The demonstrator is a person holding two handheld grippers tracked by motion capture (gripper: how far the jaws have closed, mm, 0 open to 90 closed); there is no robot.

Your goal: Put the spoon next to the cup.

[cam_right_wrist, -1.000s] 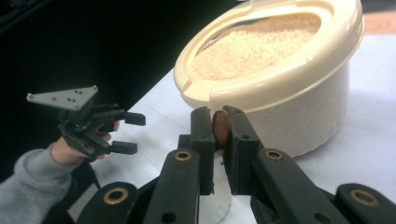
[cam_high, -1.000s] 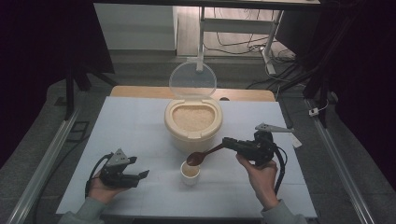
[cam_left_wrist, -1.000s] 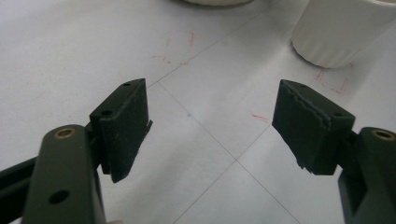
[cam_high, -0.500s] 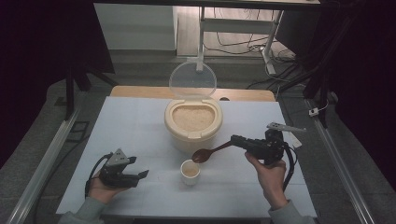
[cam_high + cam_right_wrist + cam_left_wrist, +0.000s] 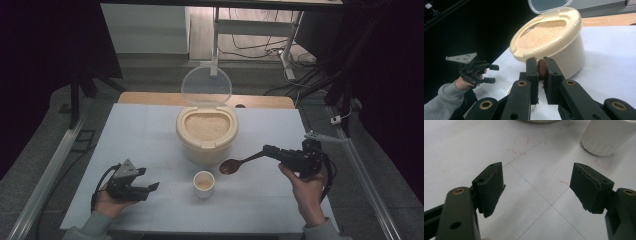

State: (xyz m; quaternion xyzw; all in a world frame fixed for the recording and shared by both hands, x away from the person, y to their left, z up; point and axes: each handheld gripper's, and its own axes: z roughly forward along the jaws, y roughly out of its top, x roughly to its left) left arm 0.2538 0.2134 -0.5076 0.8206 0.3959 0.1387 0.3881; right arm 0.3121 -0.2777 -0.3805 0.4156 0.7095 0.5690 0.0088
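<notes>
Brown wooden spoon [image 5: 239, 164] clamped by its handle in right gripper [image 5: 272, 150] fingers, held level above desk [image 5: 150, 130]; long axis runs left, bowl beside white cup [image 5: 204, 183]. Left gripper [image 5: 149, 181] rests on desk, fingers apart, empty.

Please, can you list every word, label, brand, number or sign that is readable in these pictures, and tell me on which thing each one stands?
There is no readable text in any view.
Table: faint red pen marks and thin grid lines, no letters or numbers.
Rice container, its lid, small white cup, wooden spoon: no label or brand.
Left tongs and right tongs: plain black, no print.
</notes>
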